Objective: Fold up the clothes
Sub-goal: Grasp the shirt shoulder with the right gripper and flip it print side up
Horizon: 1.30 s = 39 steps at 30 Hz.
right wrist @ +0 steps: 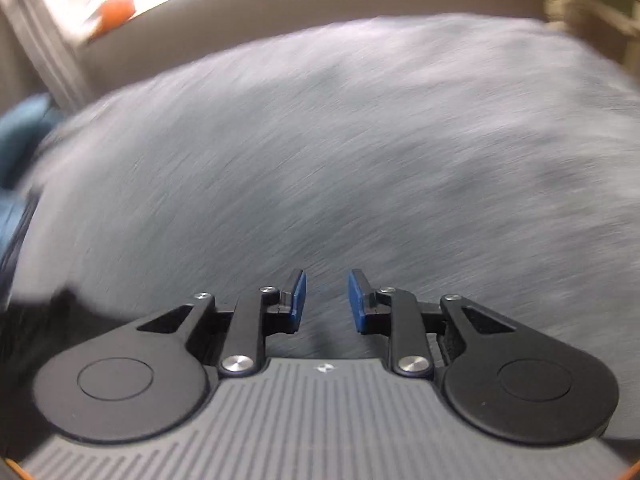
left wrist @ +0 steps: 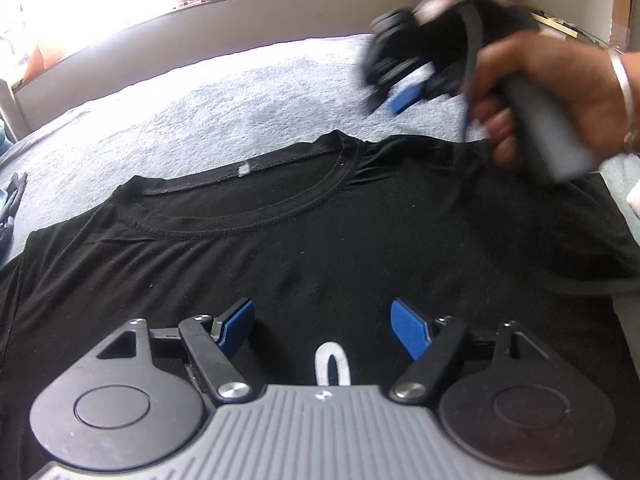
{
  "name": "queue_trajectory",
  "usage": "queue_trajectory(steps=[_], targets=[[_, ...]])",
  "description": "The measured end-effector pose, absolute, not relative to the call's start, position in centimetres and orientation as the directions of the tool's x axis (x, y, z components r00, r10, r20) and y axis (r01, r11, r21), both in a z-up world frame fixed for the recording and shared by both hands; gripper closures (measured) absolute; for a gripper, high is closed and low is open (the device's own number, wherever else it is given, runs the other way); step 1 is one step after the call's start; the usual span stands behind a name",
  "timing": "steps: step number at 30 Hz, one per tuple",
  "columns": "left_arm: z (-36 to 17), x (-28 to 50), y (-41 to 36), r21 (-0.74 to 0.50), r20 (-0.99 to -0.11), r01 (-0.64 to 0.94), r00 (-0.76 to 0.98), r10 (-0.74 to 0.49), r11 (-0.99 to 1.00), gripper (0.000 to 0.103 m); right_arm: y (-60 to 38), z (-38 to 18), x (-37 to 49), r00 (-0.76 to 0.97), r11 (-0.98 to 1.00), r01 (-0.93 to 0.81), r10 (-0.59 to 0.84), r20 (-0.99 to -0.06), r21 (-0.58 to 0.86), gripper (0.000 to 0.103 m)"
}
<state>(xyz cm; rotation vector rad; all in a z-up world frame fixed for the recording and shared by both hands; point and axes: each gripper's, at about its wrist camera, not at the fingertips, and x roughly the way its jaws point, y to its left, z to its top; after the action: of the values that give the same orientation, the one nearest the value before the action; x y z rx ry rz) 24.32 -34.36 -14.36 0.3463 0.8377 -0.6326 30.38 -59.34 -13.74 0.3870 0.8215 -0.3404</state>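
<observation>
Left wrist view: nearest, the left tool (left wrist: 322, 328) stands wide and empty above the chest of the black cotton T-shirt (left wrist: 320, 240), which lies flat and unfolded on the grey fleecy bed cover (left wrist: 240, 92), collar toward twelve o'clock. At two o'clock, a hand (left wrist: 560, 92) carries the right tool (right wrist: 327, 300), jaws narrow with nothing between them. Folding seems barely begun; every fold remains.
</observation>
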Motion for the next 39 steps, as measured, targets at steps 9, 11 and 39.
queue_trajectory(steps=[9, 11, 39], targets=[[-14.4, 24.0, -32.5, 0.020, -0.795, 0.652, 0.469, -0.383, 0.758, 0.023, -63.3, -10.9, 21.9, 0.511, 0.916, 0.355, -0.021, -0.859, 0.189, 0.080], [-14.6, 23.6, -32.5, 0.038, -0.795, 0.667, 0.472, -0.382, 0.744, 0.021, -63.4, -13.0, 21.6, 0.463, 0.908, 0.380, -0.020, -0.886, 0.178, 0.080], [-13.5, 20.7, -28.7, 0.148, -0.823, 0.687, 0.484, -0.296, 0.712, 0.020, -64.2, -14.2, 15.1, 0.348, 0.728, 0.662, -0.507, -0.788, -0.176, 0.081]])
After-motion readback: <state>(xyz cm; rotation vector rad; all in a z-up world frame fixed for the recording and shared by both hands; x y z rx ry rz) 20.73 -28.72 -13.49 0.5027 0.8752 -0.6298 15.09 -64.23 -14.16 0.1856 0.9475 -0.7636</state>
